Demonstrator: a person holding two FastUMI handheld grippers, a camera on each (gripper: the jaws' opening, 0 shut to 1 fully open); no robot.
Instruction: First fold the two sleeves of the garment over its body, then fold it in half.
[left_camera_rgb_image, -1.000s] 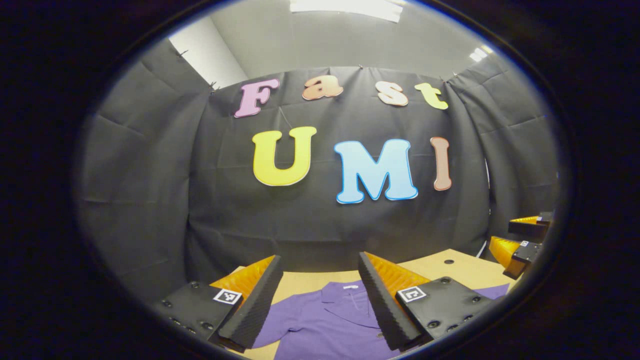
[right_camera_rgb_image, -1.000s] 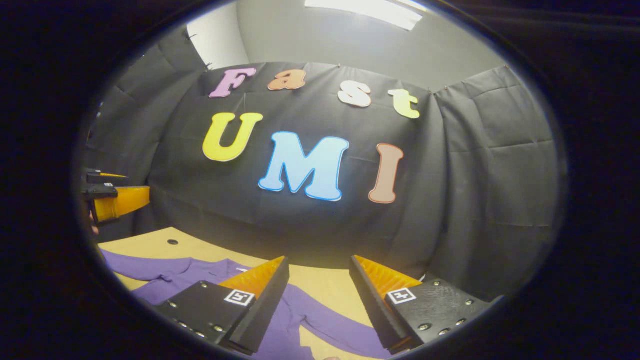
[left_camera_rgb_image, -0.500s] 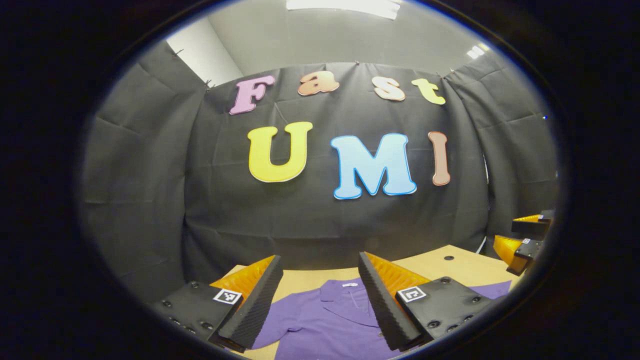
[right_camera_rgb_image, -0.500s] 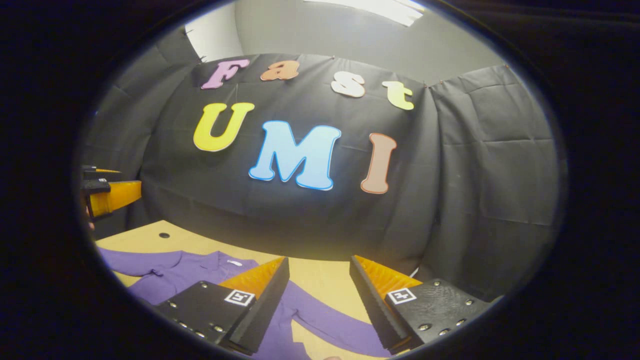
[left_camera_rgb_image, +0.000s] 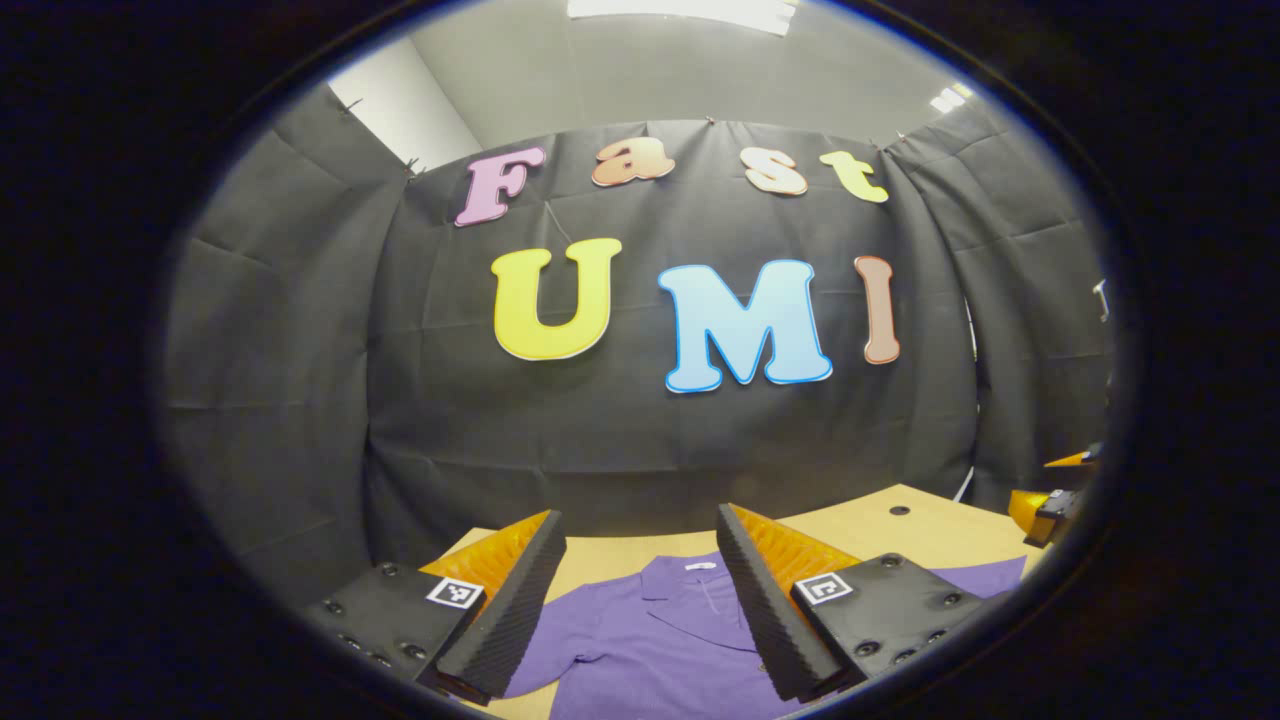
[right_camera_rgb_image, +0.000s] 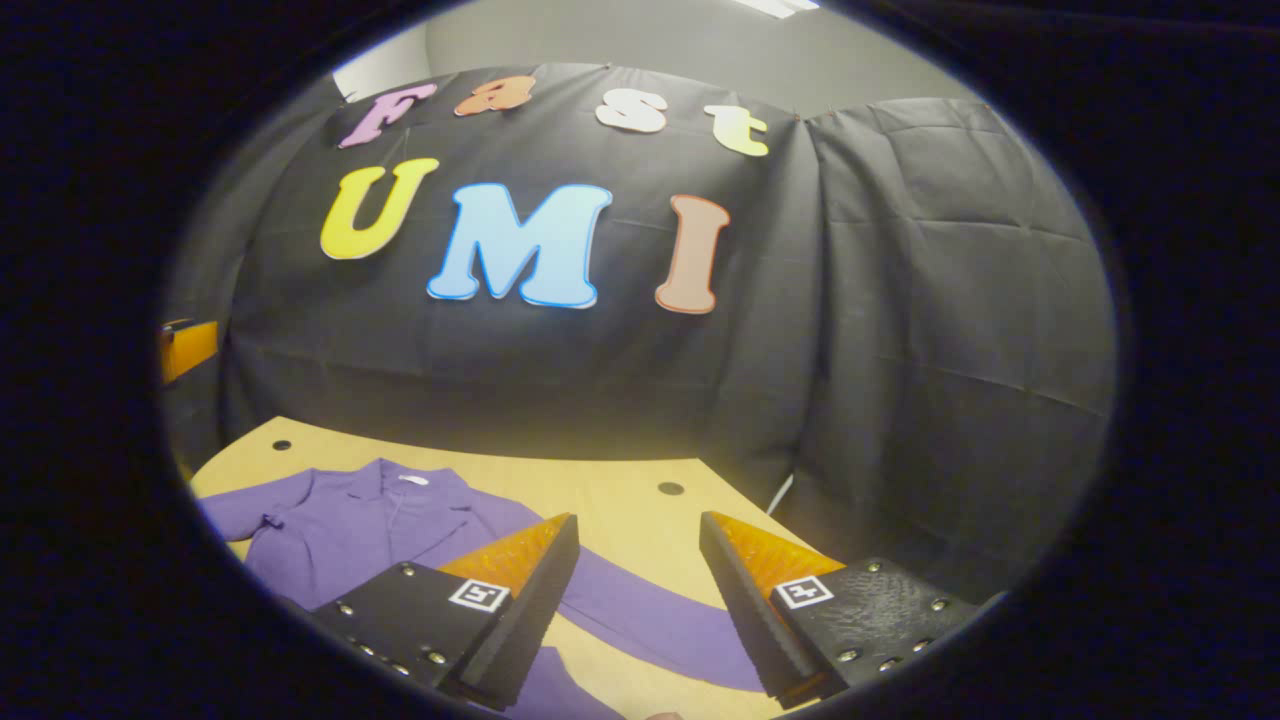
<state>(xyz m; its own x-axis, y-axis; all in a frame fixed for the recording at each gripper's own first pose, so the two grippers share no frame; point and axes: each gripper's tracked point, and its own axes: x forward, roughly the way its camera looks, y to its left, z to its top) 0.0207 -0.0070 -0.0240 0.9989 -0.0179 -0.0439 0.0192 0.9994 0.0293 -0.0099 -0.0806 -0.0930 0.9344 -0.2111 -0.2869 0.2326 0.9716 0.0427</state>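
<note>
Your purple collared shirt (left_camera_rgb_image: 660, 640) is lying flat and unfolded on the wooden table (right_camera_rgb_image: 620, 500), collar toward the booth wall, its sleeves (right_camera_rgb_image: 650, 615) spreading out to the sides. You are holding the left gripper (left_camera_rgb_image: 640, 600) above the collar area, jaws standing wide apart and gripping nothing. You are holding the right gripper (right_camera_rgb_image: 635, 590) over the shirt's outstretched sleeve, jaws likewise wide apart and empty.
</note>
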